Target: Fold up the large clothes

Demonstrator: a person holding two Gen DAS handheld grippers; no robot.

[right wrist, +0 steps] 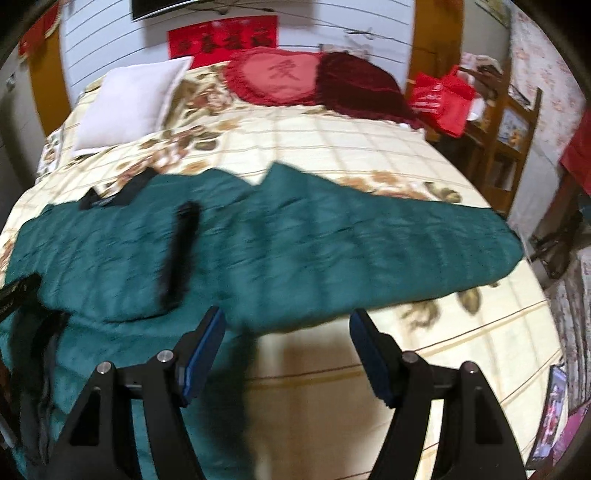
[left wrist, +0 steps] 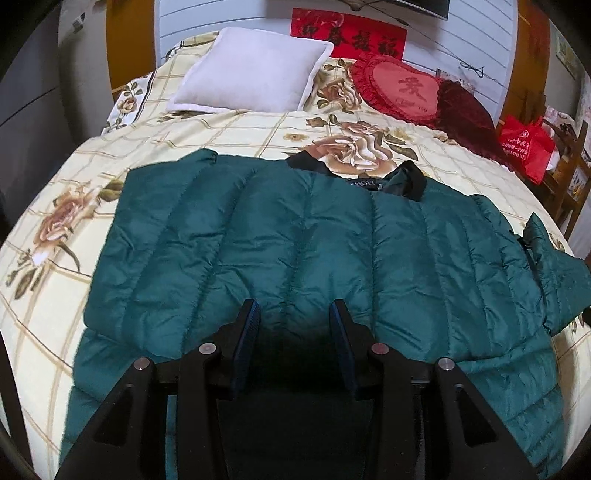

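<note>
The quilted teal puffer jacket [left wrist: 295,236] of faintly glossy, wrinkled cloth lies on a matt cream floral cloth bedspread [left wrist: 229,136] beneath black matt plastic gripper fingers [left wrist: 246,325].

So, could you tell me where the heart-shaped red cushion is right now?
The heart-shaped red cushion lies at the head of the bed, right of the white pillow in both views, against a dark red cushion.

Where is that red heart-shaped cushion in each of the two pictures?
Left wrist view: the heart cushion lies upper right of centre, at the head of the bed, right of the white pillow.
Right wrist view: the heart cushion lies top centre, again right of the white pillow.
Shared landmark: the red banner on the wall just behind it.
</note>
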